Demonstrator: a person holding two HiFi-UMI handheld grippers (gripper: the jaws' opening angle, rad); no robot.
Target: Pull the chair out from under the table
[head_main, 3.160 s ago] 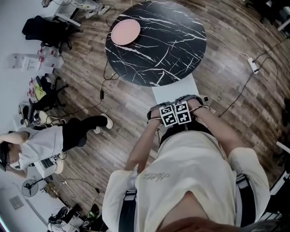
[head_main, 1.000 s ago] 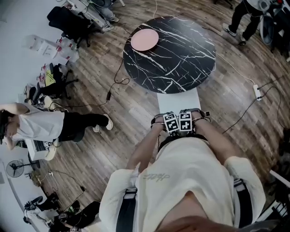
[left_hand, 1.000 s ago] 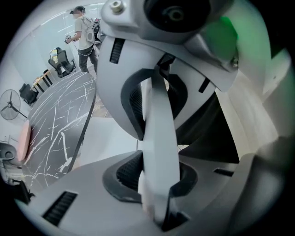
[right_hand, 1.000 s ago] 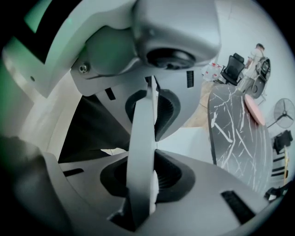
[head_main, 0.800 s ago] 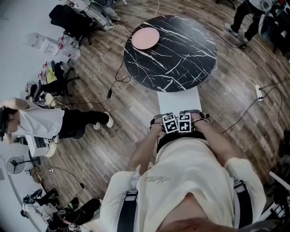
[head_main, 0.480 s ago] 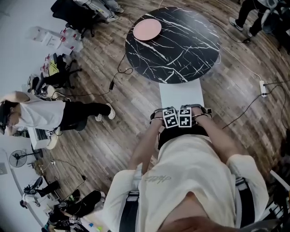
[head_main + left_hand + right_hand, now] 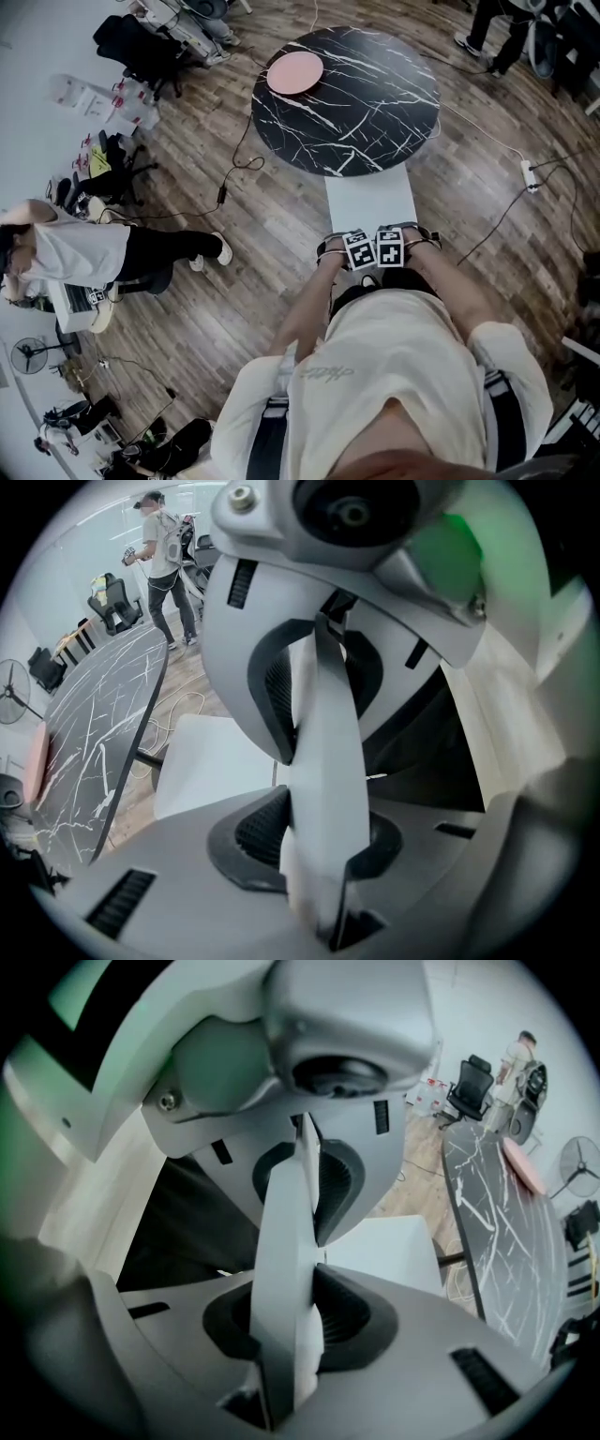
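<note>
The white chair shows its seat (image 7: pixel 370 199) sticking out from under the round black marble table (image 7: pixel 347 94), with its near end at my hands. In the head view my left gripper (image 7: pixel 359 251) and right gripper (image 7: pixel 390 247) sit side by side on the chair's top edge. The left gripper (image 7: pixel 319 789) is shut on the thin white backrest (image 7: pixel 328 733), and its pads press both faces. My right gripper (image 7: pixel 291 1279) clamps the same backrest (image 7: pixel 281 1232). A pink plate (image 7: pixel 294 71) lies on the table's far left.
Cables (image 7: pixel 234 178) trail over the wood floor left of the table, and a power strip (image 7: pixel 528 175) lies to the right. A person (image 7: pixel 84 253) crouches at the left. Office chairs (image 7: pixel 131 42) stand at the back left, and another person (image 7: pixel 487 28) at the back right.
The chair has slid toward me, and more of its white seat shows clear of the table's edge. Both grippers stayed clamped on the backrest and came back with it.
</note>
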